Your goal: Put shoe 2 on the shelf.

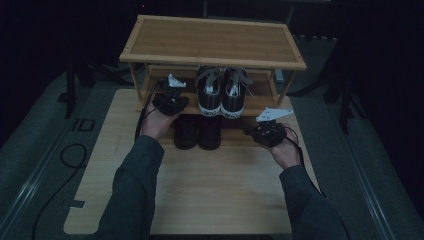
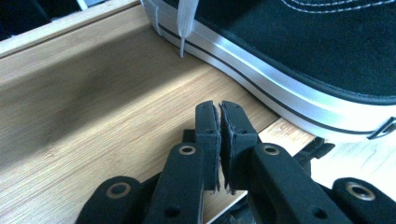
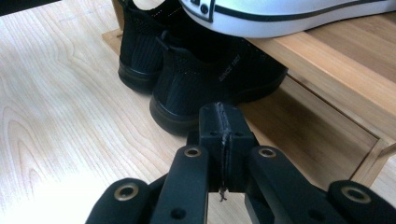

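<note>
Both pairs of jaws are pressed together with nothing between them: the left gripper [image 2: 219,140] shows only a hairline slit between its pads, and the right gripper [image 3: 223,140] has its pads flat against each other. Readable writing is scarce; the nearer black shoe [image 3: 210,79] carries small grey lettering on its side that looks like "SINCE" followed by digits too small to make out, and a small printed tab sits on the white heel of a sneaker above it, unreadable. Four shoes stand on the wooden rack [image 1: 212,42]: two black sneakers with white soles [image 1: 220,92] side by side on the middle shelf, heels outward, and two all-black shoes [image 1: 197,131] side by side on the lowest shelf beneath them. Two grippers are held, one in each hand, the left just beside the sneakers at the middle shelf and the right near the low shelf's right end. A white lace tip [image 2: 183,28] hangs over one sneaker's sole.
</note>
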A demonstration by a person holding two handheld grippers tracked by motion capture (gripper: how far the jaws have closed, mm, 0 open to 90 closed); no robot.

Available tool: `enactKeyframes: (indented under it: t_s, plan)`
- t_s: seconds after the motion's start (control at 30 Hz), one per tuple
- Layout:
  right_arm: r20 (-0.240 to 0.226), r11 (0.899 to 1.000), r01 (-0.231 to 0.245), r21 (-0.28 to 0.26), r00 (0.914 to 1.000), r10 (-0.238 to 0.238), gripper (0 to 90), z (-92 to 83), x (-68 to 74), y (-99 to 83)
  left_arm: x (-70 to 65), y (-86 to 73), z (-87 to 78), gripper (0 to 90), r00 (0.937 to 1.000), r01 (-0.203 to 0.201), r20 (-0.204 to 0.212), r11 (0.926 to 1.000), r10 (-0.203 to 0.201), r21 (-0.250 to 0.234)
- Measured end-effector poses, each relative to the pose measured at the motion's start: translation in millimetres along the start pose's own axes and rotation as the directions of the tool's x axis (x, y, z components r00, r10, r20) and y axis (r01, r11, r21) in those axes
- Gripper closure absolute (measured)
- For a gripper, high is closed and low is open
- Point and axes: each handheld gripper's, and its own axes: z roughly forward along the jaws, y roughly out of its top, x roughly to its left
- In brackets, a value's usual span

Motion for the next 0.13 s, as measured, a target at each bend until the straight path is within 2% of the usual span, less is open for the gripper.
enactKeyframes:
  t_s: [0.13]
  plan:
    - [-0.008,1.000,0.005,0.007,1.0000,-0.005,89.0,0.8,-0.1,-1.9,0.5,-0.6,-1.0,86.4,1.0000,-0.009,-0.003,1.0000,0.009,0.003]
